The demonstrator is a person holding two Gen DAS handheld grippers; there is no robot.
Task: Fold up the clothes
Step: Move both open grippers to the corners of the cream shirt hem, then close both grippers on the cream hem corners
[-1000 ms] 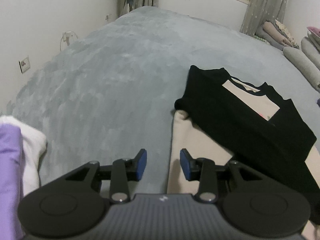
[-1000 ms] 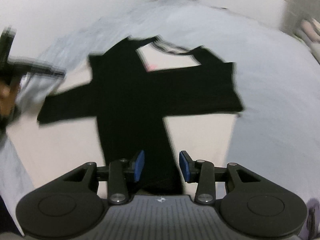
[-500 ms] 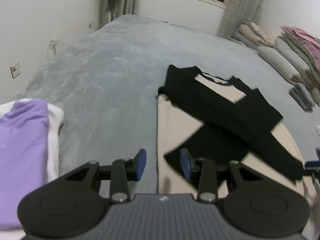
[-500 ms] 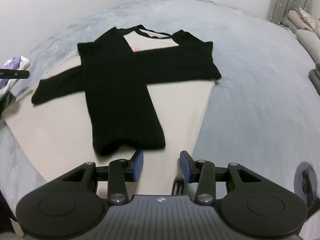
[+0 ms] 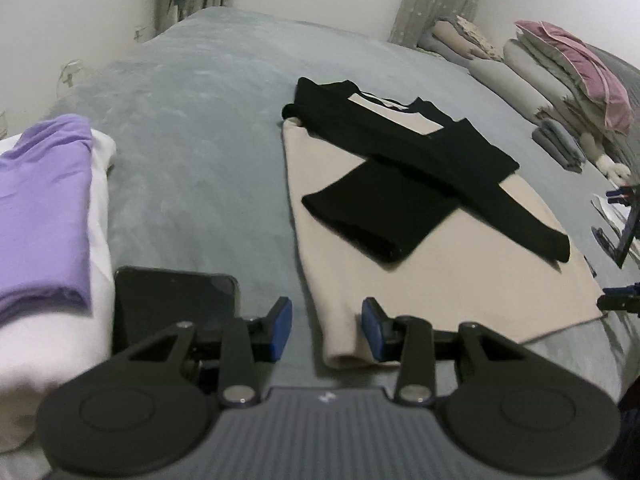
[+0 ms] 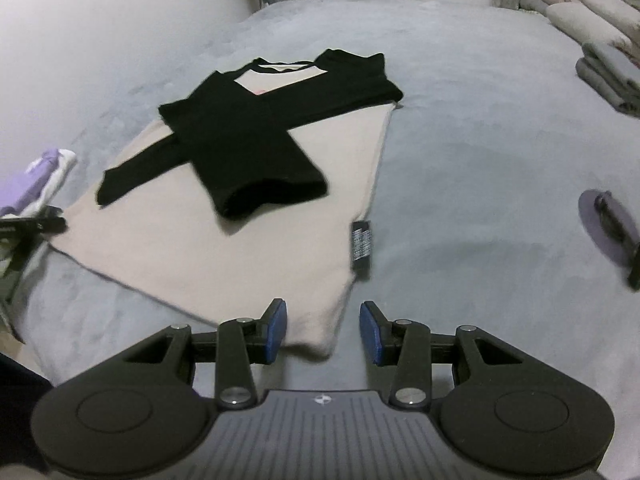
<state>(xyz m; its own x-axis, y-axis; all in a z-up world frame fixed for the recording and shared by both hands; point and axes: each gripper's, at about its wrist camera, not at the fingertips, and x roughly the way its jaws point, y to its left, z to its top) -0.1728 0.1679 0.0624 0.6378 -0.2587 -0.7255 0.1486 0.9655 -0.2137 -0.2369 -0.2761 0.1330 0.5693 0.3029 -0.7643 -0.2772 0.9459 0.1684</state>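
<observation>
Grey plush bedding [image 5: 192, 128] is what everything gets laid out on, a wide bed in a white-walled room with curtains at the far end, and pillows and folded blankets [image 5: 560, 76] are stacked along one side. Spread flat on it is the beige long-sleeved top with black sleeves and black shoulders [image 6: 224, 248], neckline toward the far wall, hem toward the cameras. Both black sleeves [image 5: 404, 200] are seen crossed over the beige body, which looks like the sleeve-tucking step being done already, so the body is probably meant to be folded up from the hem next. That would explain the placement of the hands: the left gripper [image 5: 326, 330] is held just over the hem's left corner, jaws spread with nothing pinched, and the right gripper [image 6: 322, 330] is hovering at the hem's right corner, likewise spread and empty. A black care tag [image 6: 361, 250] is sticking out of the side seam on the right. Off to the left, a folded purple garment on a white one [image 5: 48, 208] is parked, presumably the finished pile, and a dark phone [image 5: 172, 300] is lying beside it. Whether the pads are touching fabric can't be told.
</observation>
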